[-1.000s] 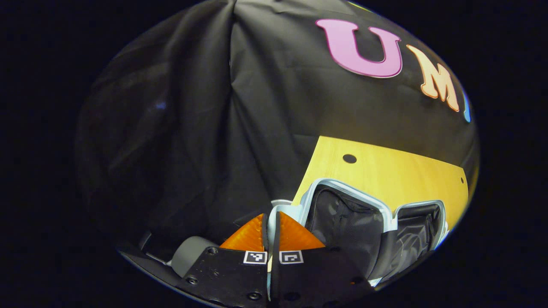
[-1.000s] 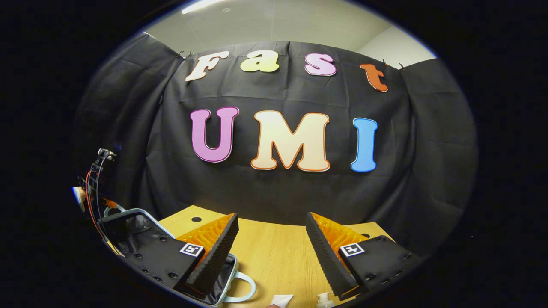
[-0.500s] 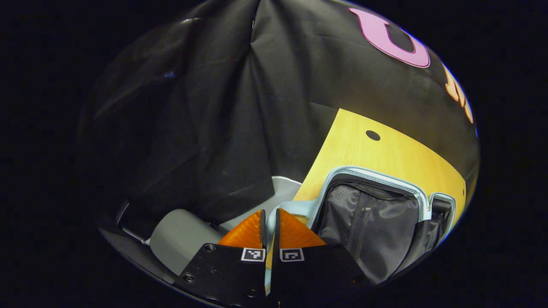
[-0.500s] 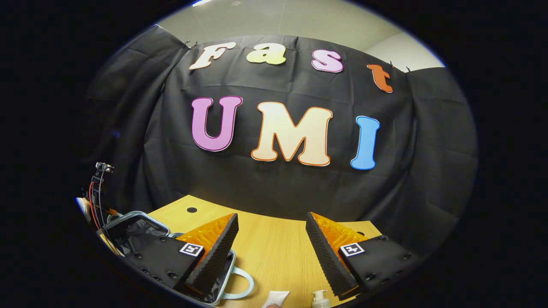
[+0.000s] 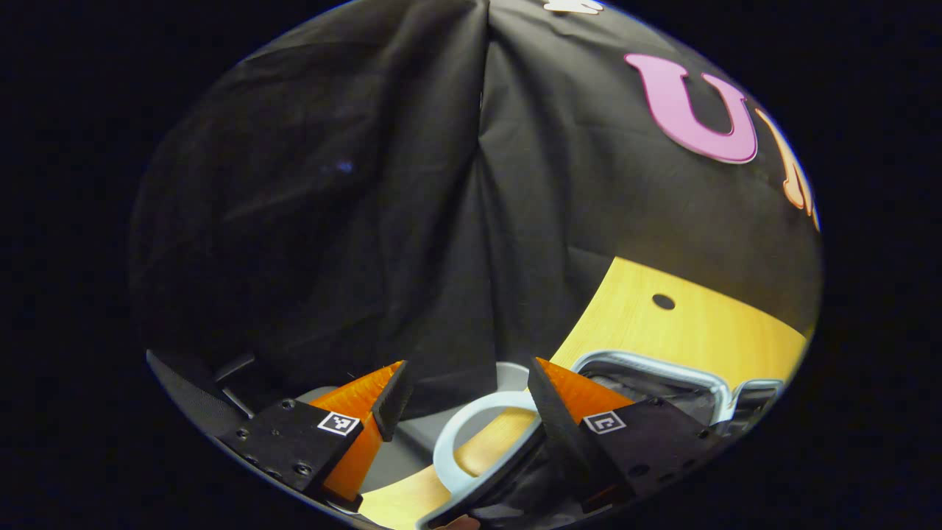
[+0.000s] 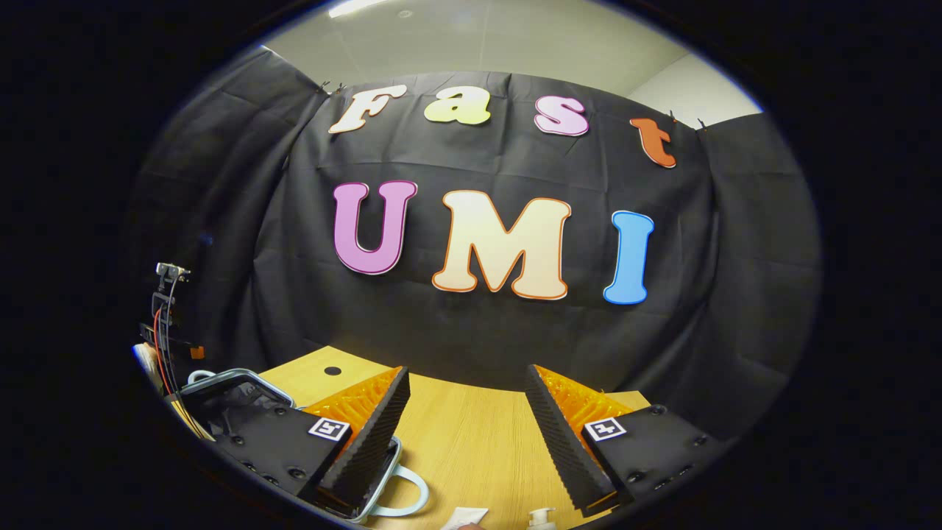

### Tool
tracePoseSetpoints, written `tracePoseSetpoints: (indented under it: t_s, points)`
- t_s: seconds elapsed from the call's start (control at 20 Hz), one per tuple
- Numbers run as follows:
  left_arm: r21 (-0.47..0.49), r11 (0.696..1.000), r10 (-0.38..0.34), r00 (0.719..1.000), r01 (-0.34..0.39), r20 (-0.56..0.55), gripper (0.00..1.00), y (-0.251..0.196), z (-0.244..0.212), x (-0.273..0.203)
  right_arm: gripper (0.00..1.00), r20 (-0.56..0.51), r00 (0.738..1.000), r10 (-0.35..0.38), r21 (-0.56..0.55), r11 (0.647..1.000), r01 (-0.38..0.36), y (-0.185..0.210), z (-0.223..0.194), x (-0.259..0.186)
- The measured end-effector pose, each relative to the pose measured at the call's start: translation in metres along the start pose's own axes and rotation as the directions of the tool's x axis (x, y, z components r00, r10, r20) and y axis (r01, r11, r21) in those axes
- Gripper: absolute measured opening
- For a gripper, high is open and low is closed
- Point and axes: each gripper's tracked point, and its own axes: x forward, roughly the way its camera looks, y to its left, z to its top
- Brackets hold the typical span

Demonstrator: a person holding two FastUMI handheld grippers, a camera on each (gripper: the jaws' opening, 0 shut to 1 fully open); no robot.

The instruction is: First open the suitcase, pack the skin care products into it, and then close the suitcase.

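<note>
1. The left hand-held gripper (image 5: 465, 397) hangs with jaws spread and nothing between them, just above the pale handle (image 5: 471, 434) of the suitcase (image 5: 655, 372), which lies open on the wooden surface (image 5: 706, 331).
2. The right hand-held gripper (image 6: 466, 412) is likewise spread and empty — a tube (image 6: 462, 517) and a pump bottle (image 6: 541, 519) sit near the surface's front edge, not yet packed.
3. Risk, by judgement: a grab too low on the pump bottle's neck could tip it — or either product could be nudged off that edge.

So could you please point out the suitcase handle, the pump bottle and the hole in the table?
suitcase handle (image 5: 471, 416), left gripper view, its curved loop.
pump bottle (image 6: 541, 517), right gripper view, its pump head.
hole in the table (image 5: 663, 302), left gripper view, its centre.
</note>
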Motion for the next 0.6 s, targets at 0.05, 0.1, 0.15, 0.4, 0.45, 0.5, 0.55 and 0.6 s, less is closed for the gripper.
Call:
tracePoseSetpoints:
  t_s: [0.05, 0.1, 0.15, 0.4, 0.45, 0.5, 0.55, 0.6]
  points:
    - [0.015, 1.000, -0.011, 0.998, 0.010, 0.058, 0.94, -0.011, 0.018, -0.015, 1.00, 0.009, 1.000, 0.001, 0.005, 1.000, -0.001, -0.007, 0.002, -0.002]
    - [0.030, 0.999, -0.025, 0.993, 0.022, 0.117, 0.94, -0.024, 0.039, -0.032, 1.00, 0.020, 1.000, 0.002, 0.012, 1.000, -0.002, -0.014, 0.004, -0.004]
    - [0.043, 0.998, -0.045, 0.985, 0.038, 0.168, 0.94, -0.038, 0.059, -0.052, 1.00, 0.029, 1.000, 0.003, 0.020, 1.000, -0.004, -0.023, 0.006, -0.006]
    - [0.114, 0.979, -0.200, 0.910, 0.170, 0.363, 0.93, -0.113, 0.134, -0.163, 1.00, 0.059, 0.998, -0.001, 0.081, 0.997, -0.004, -0.071, 0.010, -0.016]
    - [0.127, 0.973, -0.226, 0.898, 0.191, 0.379, 0.94, -0.123, 0.136, -0.182, 0.98, 0.065, 0.998, -0.004, 0.093, 0.996, -0.002, -0.082, 0.011, -0.017]
    - [0.137, 0.967, -0.250, 0.887, 0.213, 0.389, 0.92, -0.138, 0.136, -0.198, 0.96, 0.070, 0.998, -0.006, 0.101, 0.995, -0.001, -0.091, 0.011, -0.018]
    - [0.145, 0.961, -0.275, 0.874, 0.236, 0.400, 0.94, -0.153, 0.137, -0.214, 1.00, 0.072, 0.997, -0.008, 0.107, 0.994, 0.000, -0.102, 0.012, -0.020]
    - [0.150, 0.953, -0.303, 0.862, 0.264, 0.406, 0.92, -0.175, 0.136, -0.226, 0.99, 0.076, 0.997, -0.011, 0.111, 0.994, 0.003, -0.111, 0.012, -0.022]
